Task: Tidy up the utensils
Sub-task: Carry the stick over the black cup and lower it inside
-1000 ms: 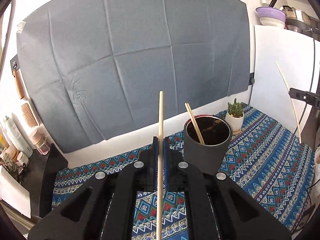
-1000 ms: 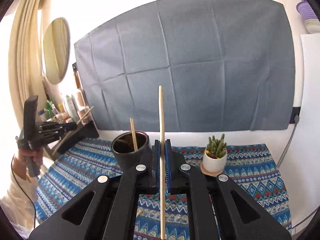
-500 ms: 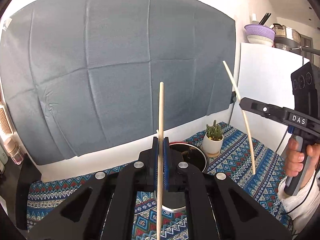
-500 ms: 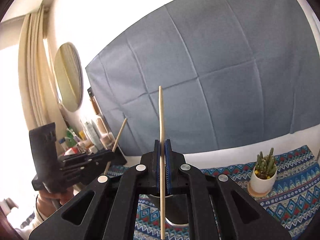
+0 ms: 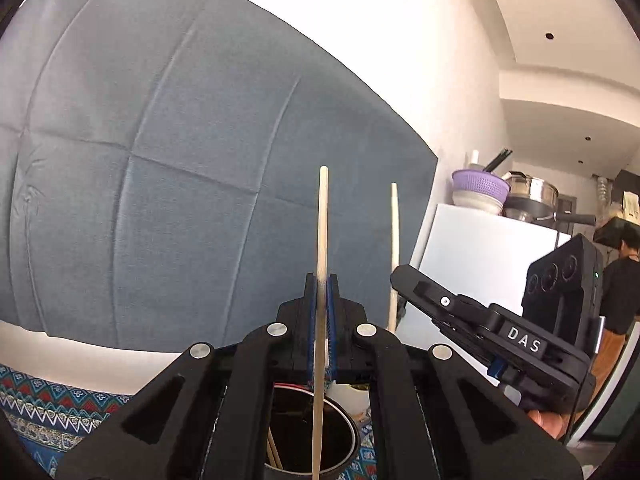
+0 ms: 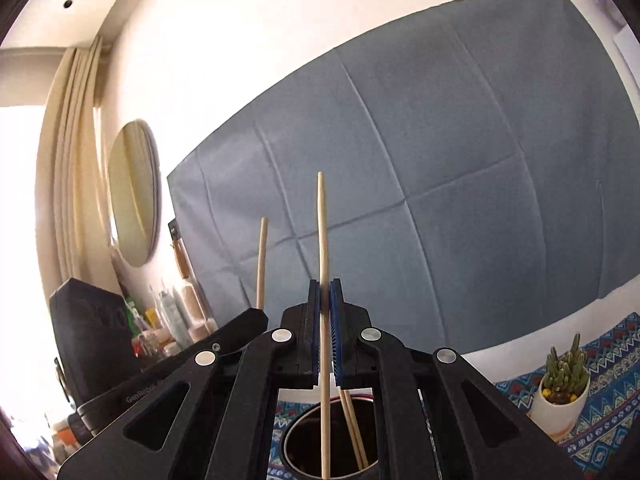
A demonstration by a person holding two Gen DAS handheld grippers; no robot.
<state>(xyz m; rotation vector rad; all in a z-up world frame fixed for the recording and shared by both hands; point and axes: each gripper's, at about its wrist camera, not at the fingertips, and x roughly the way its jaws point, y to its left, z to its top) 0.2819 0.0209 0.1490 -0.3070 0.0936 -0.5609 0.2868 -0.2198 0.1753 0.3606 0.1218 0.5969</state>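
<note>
Both grippers clamp a pale wooden chopstick upright, long axis running along the fingers. The left gripper (image 5: 321, 292) holds its chopstick (image 5: 322, 232) with the lower end dipping into the dark cylindrical cup (image 5: 344, 456) directly below – the right gripper (image 6: 325, 296) holds its chopstick (image 6: 323, 240) likewise over the same cup (image 6: 296, 444), where two chopsticks (image 6: 354, 432) already lean. Neither looks nearer. The cup's base, the worktop beneath it and both lower tips are cut off.

You grip pale, smooth wooden chopsticks (image 5: 322, 236) in matt black plastic grippers with ribbed blue pads (image 6: 335, 344); below, the dark cylindrical cup's (image 6: 370, 471) interior looks glossy, beside patterned woven cloth (image 6: 608, 360).
</note>
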